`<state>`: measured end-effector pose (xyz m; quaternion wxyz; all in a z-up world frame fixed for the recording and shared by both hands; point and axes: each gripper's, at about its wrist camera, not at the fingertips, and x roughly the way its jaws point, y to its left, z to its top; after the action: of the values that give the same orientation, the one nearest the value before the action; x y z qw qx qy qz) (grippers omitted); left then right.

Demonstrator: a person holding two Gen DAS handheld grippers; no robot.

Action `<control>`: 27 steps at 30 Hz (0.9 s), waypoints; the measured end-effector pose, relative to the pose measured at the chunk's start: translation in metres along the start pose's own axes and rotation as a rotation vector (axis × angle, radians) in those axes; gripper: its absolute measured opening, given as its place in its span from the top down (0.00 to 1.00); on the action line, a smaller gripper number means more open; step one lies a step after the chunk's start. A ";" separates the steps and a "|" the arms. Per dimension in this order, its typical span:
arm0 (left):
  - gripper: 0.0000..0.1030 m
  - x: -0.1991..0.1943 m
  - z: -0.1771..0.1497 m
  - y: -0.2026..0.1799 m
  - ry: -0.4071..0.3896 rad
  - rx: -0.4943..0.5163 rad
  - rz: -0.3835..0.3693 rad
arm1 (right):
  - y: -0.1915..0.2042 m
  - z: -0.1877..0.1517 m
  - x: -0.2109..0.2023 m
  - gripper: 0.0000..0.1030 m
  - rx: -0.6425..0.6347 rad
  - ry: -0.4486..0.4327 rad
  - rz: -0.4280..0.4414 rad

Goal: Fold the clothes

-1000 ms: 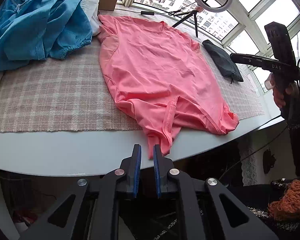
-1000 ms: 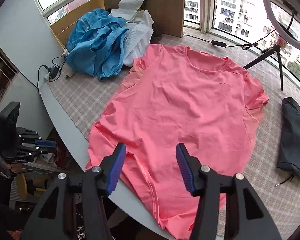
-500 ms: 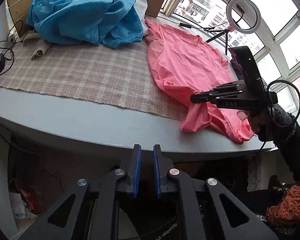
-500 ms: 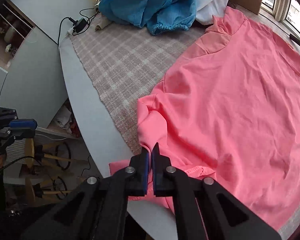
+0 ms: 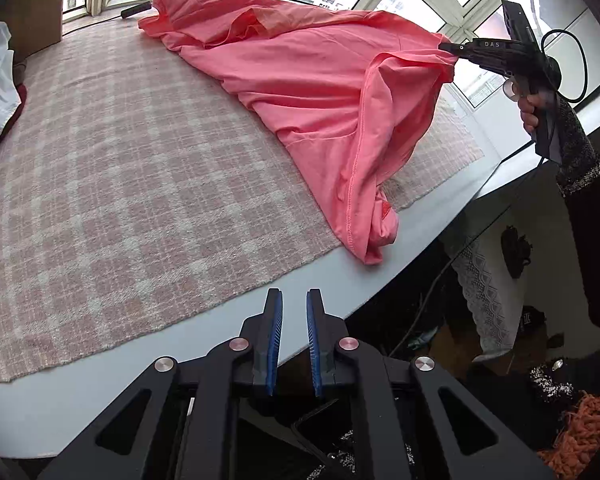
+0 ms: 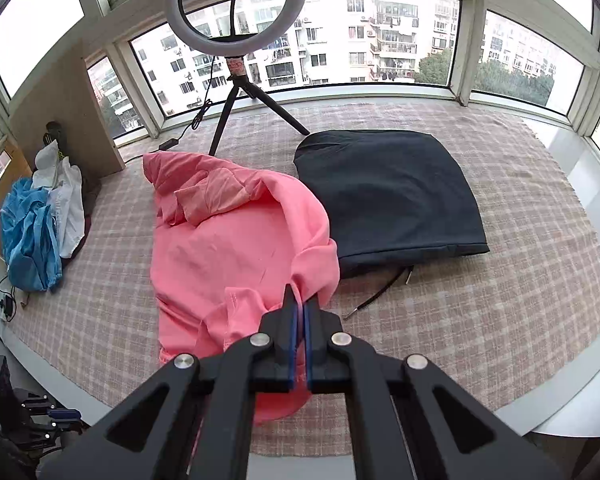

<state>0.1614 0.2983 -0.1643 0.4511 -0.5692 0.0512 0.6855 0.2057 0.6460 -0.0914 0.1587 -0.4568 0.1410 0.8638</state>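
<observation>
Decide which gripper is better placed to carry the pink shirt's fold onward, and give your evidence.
Right. The right gripper is clamped on the pink fabric shirt, lifting its hem; the left gripper hangs empty off the table edge.

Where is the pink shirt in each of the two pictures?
Left wrist view: the pink shirt fills the upper middle, one corner lifted by the right gripper.
Right wrist view: the shirt lies centre-left, pinched at the bottom.
Shared landmark: the checked cloth underneath.

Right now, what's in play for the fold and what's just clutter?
In play: pink T-shirt, pinched by the right gripper; left gripper, holding nothing.

Clutter: black garment, blue garment, white garment, ring light, charger.
</observation>
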 end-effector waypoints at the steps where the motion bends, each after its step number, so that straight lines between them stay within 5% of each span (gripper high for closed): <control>1: 0.82 0.016 0.010 -0.011 0.024 0.035 -0.012 | -0.013 -0.004 -0.001 0.98 0.018 -0.001 -0.022; 7: 0.78 0.091 0.043 -0.054 0.150 0.179 0.018 | -0.059 -0.016 -0.012 0.98 0.080 0.009 -0.035; 11: 0.77 0.110 0.048 -0.069 0.196 0.190 -0.035 | -0.063 -0.017 -0.021 0.98 0.092 -0.002 -0.022; 16: 0.62 0.129 0.045 -0.089 0.217 0.260 -0.001 | -0.056 -0.009 -0.021 0.98 0.080 -0.001 0.003; 18: 0.69 0.138 0.049 -0.087 0.213 0.241 0.035 | -0.053 -0.005 -0.020 0.98 0.079 0.000 0.019; 20: 0.98 0.141 0.056 -0.081 0.210 0.201 0.030 | -0.050 -0.002 -0.023 0.98 0.086 -0.004 0.045; 24: 0.99 0.094 0.074 -0.047 0.131 0.108 -0.017 | -0.037 0.004 -0.045 0.98 0.101 -0.029 0.123; 27: 0.99 -0.006 0.085 -0.003 -0.044 0.045 0.022 | -0.027 0.008 -0.061 0.98 0.113 -0.048 0.181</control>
<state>0.1001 0.3461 -0.1283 0.4573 -0.5432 0.0628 0.7014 0.2430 0.6653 -0.0386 0.1089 -0.4119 0.2261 0.8760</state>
